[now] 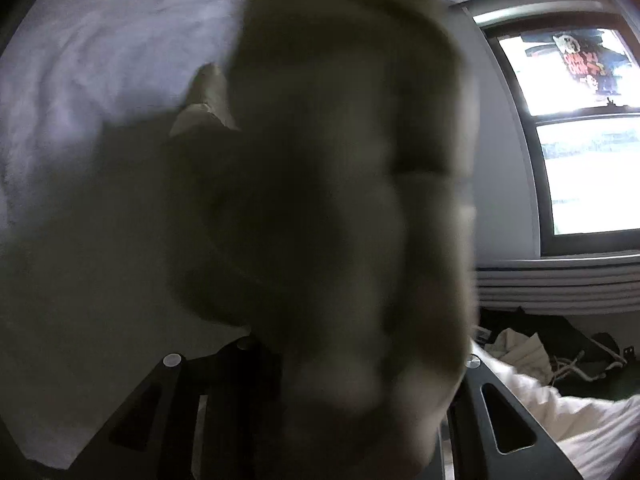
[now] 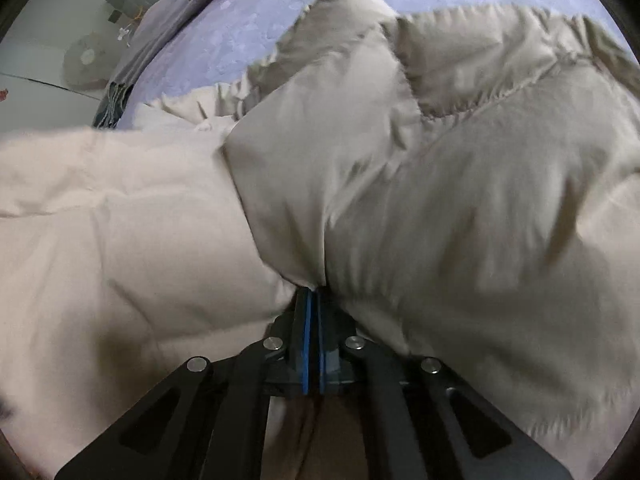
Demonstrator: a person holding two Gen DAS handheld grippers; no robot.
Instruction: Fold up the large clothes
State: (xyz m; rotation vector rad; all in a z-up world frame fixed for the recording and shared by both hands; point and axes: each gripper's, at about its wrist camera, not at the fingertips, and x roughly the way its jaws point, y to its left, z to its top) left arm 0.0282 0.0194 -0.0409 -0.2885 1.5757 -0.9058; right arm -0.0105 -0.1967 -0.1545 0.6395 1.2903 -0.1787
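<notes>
- The beige puffer jacket (image 2: 400,152) lies spread across the lavender bedspread (image 2: 224,40), whose far edge drops toward a pale floor (image 2: 36,56); bare bedspread stays free beyond the jacket.
- In the left wrist view a blurred fold of the jacket hangs close before the lens, with a window (image 1: 580,140) and a clothes heap (image 1: 532,348) at right.
- The right gripper (image 2: 313,292) has its blue pads pressed together, pinching a jacket seam.
- The left gripper (image 1: 320,380) sits behind fabric; its fingers are hidden, so I cannot tell their state.

Bedroom setting: a bed (image 2: 248,32) with a pale lilac cover; a bright window (image 1: 576,136) in a dark frame – daylight glaring through; grey wall (image 1: 504,160) beside it; a ribbed heater (image 1: 560,284) below the sill.
</notes>
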